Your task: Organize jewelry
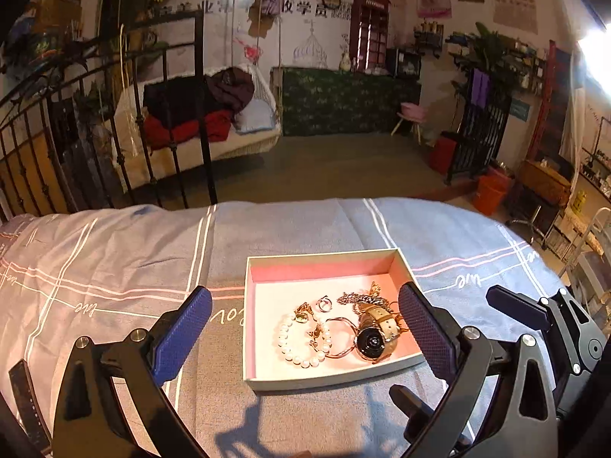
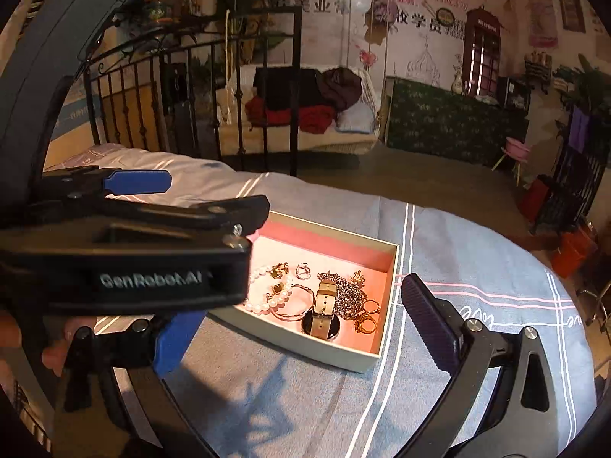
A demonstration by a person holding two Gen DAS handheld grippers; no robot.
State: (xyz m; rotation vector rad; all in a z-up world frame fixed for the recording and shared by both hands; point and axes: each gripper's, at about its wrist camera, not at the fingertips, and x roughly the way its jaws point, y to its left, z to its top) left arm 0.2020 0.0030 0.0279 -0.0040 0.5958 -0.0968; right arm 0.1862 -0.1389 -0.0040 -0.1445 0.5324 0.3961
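Watch [image 1: 372,337], pearl bracelet [image 1: 301,343], chains [image 1: 359,299] inside box [image 1: 324,255] on bedspread [image 1: 114,267]

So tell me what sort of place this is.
Probably a beauty school or studio lounge, not a home: big lettered wall banners, a hanging swing seat piled with clothes, and shelves of small bottles along the right.

Open shallow box [image 1: 328,379], pale outside, pink-lined, lies flat on the bedspread before me, lid absent. Contents, all loose on its floor: a pearl bracelet [image 1: 294,347] at the near left; a thin gold bangle [image 1: 340,337] touching it; a watch [image 1: 372,339] with a dark round face and beige strap at the near right; a dark chain [image 1: 359,299] behind the watch; a small silver ring [image 1: 324,303] toward the far middle; gold rings [image 2: 366,318] beside the watch.
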